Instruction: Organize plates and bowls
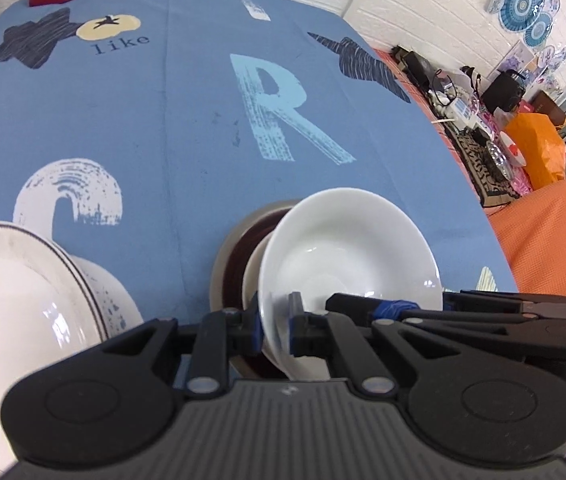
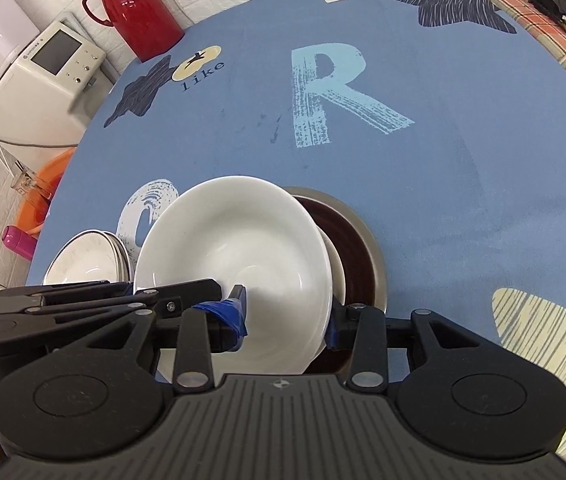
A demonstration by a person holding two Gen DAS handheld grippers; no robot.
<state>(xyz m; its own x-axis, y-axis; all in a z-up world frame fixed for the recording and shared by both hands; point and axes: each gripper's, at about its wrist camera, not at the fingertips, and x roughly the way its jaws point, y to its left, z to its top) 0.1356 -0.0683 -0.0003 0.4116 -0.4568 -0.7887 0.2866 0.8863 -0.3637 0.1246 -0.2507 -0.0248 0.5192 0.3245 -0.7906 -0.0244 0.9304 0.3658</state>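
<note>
White bowl (image 1: 347, 256) sits tilted atop a cream dish (image 1: 253, 276) and a brown plate (image 1: 235, 256) on the blue cloth (image 1: 163, 120). Left gripper (image 1: 277, 326) pinches its rim at 7 o'clock, fingers nearly closed on the thin wall. Right gripper (image 2: 287, 314) straddles the same bowl's (image 2: 239, 248) 5 o'clock rim, jaws wider, pads touching. Its mouth faces up, leaning toward 10 o'clock in the right view. A rimmed bowl stack (image 2: 87, 260) stands at 9 o'clock.
</note>
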